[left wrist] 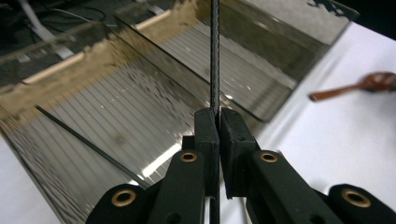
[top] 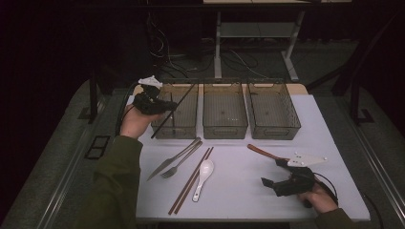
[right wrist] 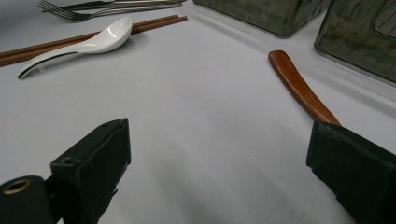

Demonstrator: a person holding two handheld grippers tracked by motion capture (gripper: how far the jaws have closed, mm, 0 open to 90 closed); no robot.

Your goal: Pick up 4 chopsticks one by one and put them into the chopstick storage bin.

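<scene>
Over on the white table (top: 267, 191), three smoky see-through bins sit in a row, and the left bin (top: 184, 125) is right under the left gripper (top: 165, 107). That gripper's jaws are clamped tight on a thin black chopstick (left wrist: 215, 60), which runs straight up past the fingertips and also pokes out below them. A second black chopstick (left wrist: 88, 144) already lies slanted on that bin's floor, down and to the left of the fingers (left wrist: 207, 128).

Biggest worry imo: the stick is long and pinched at one narrow spot, so it could pivot in the pads and swing. If a tip catches the bin's rim on the way down, it could shove the whole bin or flick the stick out onto the table. Opening too high could also make it bounce off the one inside.

Smaller stuff: the right gripper (top: 282, 183) rests low on the table, jaws wide apart and holding nothing. A brown wooden spoon handle (right wrist: 301, 88) runs just ahead of its right finger (right wrist: 355, 172) and seems to touch it, so a careless nudge could skate the spoon away. Farther ahead-left of those fingers lie the white spoon (right wrist: 88, 42), brown chopsticks (right wrist: 154, 23) and fork (right wrist: 70, 16), all safely apart.
</scene>
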